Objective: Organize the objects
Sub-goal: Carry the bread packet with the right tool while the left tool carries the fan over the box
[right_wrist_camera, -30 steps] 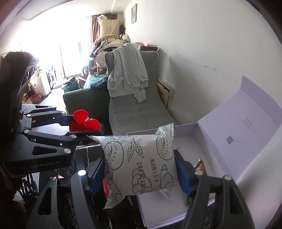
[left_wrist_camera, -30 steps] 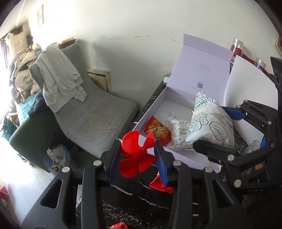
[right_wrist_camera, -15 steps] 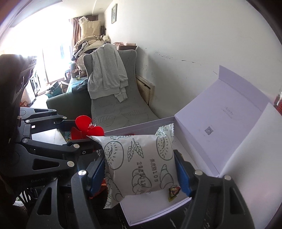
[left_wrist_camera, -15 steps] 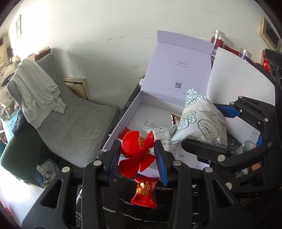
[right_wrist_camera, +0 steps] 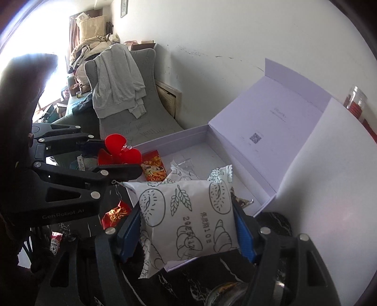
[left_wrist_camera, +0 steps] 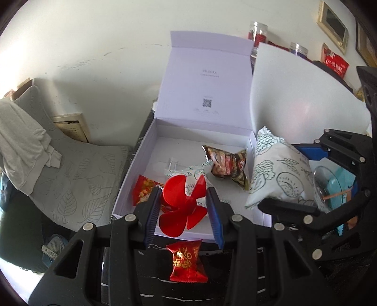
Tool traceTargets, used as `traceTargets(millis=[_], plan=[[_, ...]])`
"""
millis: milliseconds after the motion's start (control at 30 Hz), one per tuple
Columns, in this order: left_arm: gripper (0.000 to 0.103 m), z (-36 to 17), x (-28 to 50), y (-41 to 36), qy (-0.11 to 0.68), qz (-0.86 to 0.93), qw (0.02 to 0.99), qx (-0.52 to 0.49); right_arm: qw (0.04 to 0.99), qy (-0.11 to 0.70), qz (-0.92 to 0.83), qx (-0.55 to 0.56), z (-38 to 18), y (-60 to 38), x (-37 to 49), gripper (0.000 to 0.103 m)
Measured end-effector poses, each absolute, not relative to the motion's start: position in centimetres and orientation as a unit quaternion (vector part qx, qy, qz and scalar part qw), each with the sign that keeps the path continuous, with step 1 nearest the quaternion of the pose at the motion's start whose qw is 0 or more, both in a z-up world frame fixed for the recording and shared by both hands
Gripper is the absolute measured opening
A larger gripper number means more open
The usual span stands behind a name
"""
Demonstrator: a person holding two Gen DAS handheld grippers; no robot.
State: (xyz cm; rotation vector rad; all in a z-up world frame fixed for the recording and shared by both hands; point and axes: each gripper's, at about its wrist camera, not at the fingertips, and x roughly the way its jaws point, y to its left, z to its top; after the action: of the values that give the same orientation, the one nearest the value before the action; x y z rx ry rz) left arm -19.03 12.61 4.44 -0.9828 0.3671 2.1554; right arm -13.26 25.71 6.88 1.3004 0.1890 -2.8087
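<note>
Now both loads hang over the box's near edge.
Left gripper (left_wrist_camera: 183, 209) clamps a red fan (left_wrist_camera: 182, 207); right gripper (right_wrist_camera: 188, 226) pinches a bread packet (right_wrist_camera: 186, 216). Released early, either probably tips outside the box (left_wrist_camera: 132, 169) onto the dark table (left_wrist_camera: 150, 270).

Standing behind: white wall (left_wrist_camera: 99, 47), scuffed and cracked. Leaning against it, grey leaf-patterned lounger (left_wrist_camera: 77, 179) with pale garment (right_wrist_camera: 117, 77) draped over top. Glaring brightly at far end, window (right_wrist_camera: 35, 47) beside piled clothes (right_wrist_camera: 94, 44). Hanging high, framed picture (left_wrist_camera: 333, 21). Lying underneath, black marbled surface (left_wrist_camera: 212, 270).
</note>
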Motion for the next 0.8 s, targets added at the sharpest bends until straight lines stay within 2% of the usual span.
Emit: traceTargets(millis=[300, 800], plan=[[0.037, 4.3, -19.6, 14.9, 0.188, 0.823, 0.393, -0.365, -0.059, 0.008, -0.901, 0.429, 6.1, 27.0, -12.3, 0.071], [0.037, 4.6, -25.8, 17.9, 0.196, 0.828, 0.380, -0.363, -0.080, -0.019, -0.890, 0.449, 6.1, 29.1, -17.1, 0.071]])
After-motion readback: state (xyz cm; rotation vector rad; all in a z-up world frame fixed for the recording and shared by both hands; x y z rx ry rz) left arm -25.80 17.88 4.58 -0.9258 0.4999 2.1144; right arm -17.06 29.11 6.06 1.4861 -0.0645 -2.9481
